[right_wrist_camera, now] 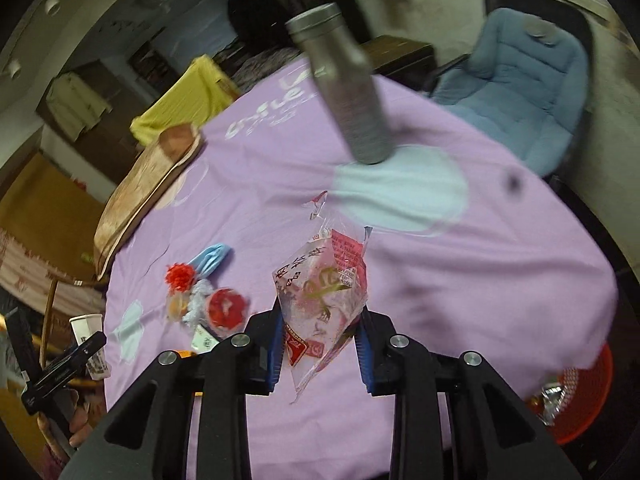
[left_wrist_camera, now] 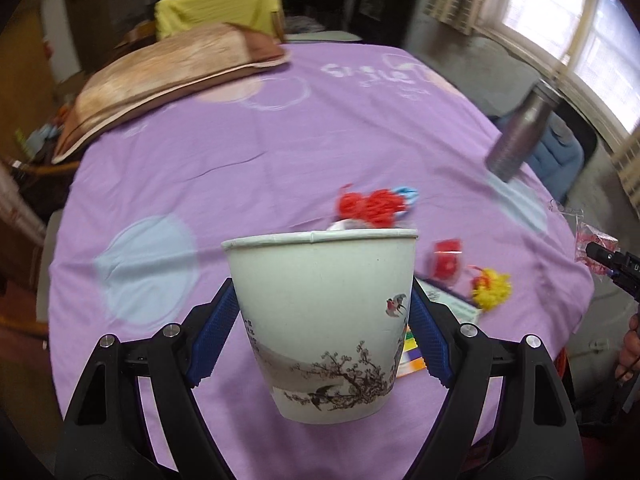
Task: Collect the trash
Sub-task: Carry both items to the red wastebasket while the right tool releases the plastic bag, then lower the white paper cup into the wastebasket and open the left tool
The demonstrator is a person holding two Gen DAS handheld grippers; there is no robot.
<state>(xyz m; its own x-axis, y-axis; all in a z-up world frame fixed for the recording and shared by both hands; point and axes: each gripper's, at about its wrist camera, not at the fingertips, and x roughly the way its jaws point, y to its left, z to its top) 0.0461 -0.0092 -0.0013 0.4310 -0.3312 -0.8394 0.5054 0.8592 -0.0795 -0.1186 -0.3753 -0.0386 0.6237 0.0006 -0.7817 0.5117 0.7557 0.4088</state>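
The wrapper (right_wrist_camera: 320,300), a clear plastic bag with red print, hangs in the right gripper (right_wrist_camera: 320,344) above the purple sheet (right_wrist_camera: 480,280). Its long axis runs up the right wrist view, with the wide crumpled end away from the camera and the narrow tail toward it. The blue pads (right_wrist_camera: 277,352) stand narrow and pinch its lower part. The left gripper (left_wrist_camera: 326,332) clamps a paper cup (left_wrist_camera: 324,320) by its 2 sides, upright, rim on top, clear of the sheet.

Only the right view shows a red basket (right_wrist_camera: 576,396) past the sheet's edge. Only the left view shows a yellow pompom (left_wrist_camera: 492,290) beside a small red packet (left_wrist_camera: 446,260). Both views show the red yarn (left_wrist_camera: 372,206) and a grey flask (right_wrist_camera: 344,88) standing on the sheet.
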